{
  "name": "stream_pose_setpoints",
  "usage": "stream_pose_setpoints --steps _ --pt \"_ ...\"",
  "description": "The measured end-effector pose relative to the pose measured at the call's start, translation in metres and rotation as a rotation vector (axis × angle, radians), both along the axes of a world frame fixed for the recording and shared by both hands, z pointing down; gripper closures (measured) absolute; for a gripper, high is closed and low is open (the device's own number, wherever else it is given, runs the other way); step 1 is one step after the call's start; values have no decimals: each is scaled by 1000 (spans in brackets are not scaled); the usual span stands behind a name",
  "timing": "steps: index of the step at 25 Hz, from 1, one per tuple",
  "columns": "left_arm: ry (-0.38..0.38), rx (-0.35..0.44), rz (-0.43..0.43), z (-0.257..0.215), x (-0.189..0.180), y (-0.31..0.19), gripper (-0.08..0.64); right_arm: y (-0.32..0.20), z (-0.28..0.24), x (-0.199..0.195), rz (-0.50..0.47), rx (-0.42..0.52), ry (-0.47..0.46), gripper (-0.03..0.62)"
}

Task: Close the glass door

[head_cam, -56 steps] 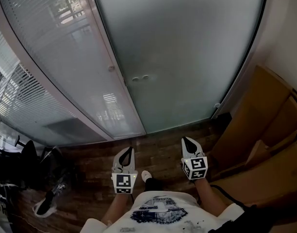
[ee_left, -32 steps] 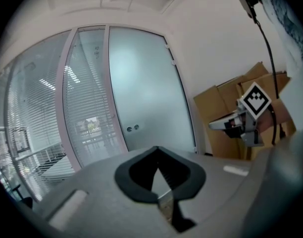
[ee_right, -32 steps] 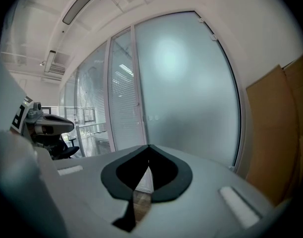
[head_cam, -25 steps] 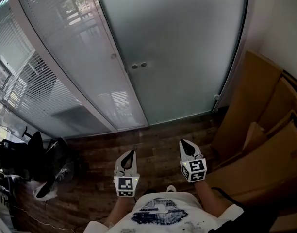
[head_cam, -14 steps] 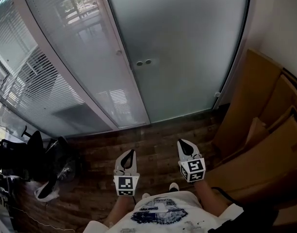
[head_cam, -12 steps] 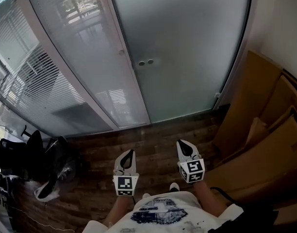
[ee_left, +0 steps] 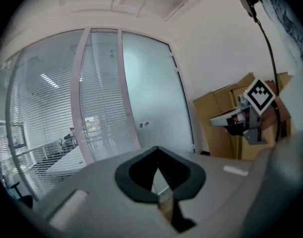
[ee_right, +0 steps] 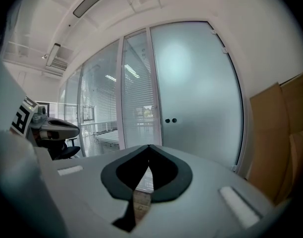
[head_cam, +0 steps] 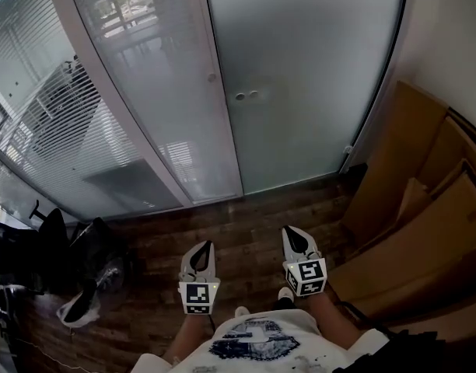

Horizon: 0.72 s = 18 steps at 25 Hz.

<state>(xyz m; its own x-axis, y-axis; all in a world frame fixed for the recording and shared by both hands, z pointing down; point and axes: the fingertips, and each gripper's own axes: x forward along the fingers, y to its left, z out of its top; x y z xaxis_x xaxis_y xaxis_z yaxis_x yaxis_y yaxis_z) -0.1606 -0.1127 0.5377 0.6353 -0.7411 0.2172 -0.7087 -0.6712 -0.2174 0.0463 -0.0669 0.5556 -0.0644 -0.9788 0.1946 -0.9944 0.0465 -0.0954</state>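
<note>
Glass door (head_cam: pixel 316 68) stands upright, long axis vertical, its broad face turned toward the person, straight ahead of both grippers and well apart from them. One door leaf, frosted pale grey-green, nothing readable through it. Two small round dark fittings (head_cam: pixel 240 96) sit side by side near its left edge. That edge lies against the pale frame post (head_cam: pixel 215 92); the right edge is at the wall. Left of the post is a glass partition with blinds (head_cam: pixel 106 99). Two grippers are low over the wood floor (head_cam: pixel 246 212): left gripper (head_cam: pixel 204 244) jaws together, empty; right gripper (head_cam: pixel 292 230) jaws together, empty. Several cardboard sheets (head_cam: pixel 413 200) lean at right.
</note>
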Motion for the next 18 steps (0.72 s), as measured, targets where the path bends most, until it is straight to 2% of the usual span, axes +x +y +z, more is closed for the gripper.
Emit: stream_pose_setpoints --steps 9,18 --pt "10 -12 32 9 -56 20 561 28 2 -58 25 2 24 584" --pt "28 -16 20 13 -104 39 561 49 4 -103 20 -10 41 584"
